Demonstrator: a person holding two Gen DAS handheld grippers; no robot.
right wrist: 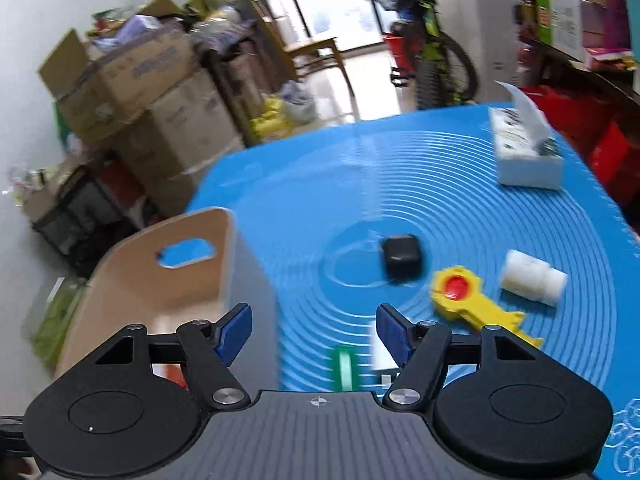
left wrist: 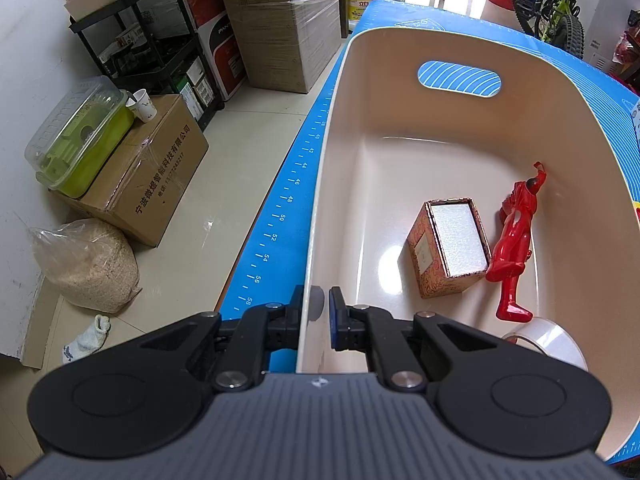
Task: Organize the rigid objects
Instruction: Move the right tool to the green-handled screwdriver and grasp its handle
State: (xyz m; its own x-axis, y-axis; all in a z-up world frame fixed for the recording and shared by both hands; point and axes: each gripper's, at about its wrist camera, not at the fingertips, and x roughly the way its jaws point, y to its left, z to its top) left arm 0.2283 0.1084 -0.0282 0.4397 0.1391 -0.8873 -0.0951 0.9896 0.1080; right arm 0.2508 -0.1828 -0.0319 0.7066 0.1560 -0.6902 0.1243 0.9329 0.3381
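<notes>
A cream plastic bin stands on the blue mat. My left gripper is shut on the bin's near left rim, one finger outside the wall and one inside. Inside the bin lie a small patterned box, a red toy figure and a roll of clear tape. My right gripper is open and holds nothing; it hangs over the mat beside the bin. Ahead of it lie a black cube, a yellow toy key, a white cylinder, a green ring and a white piece.
A tissue box stands at the mat's far right. Cardboard boxes, a black shelf cart, a bag of grain and a green lidded container crowd the floor to the left. A bicycle stands beyond the table.
</notes>
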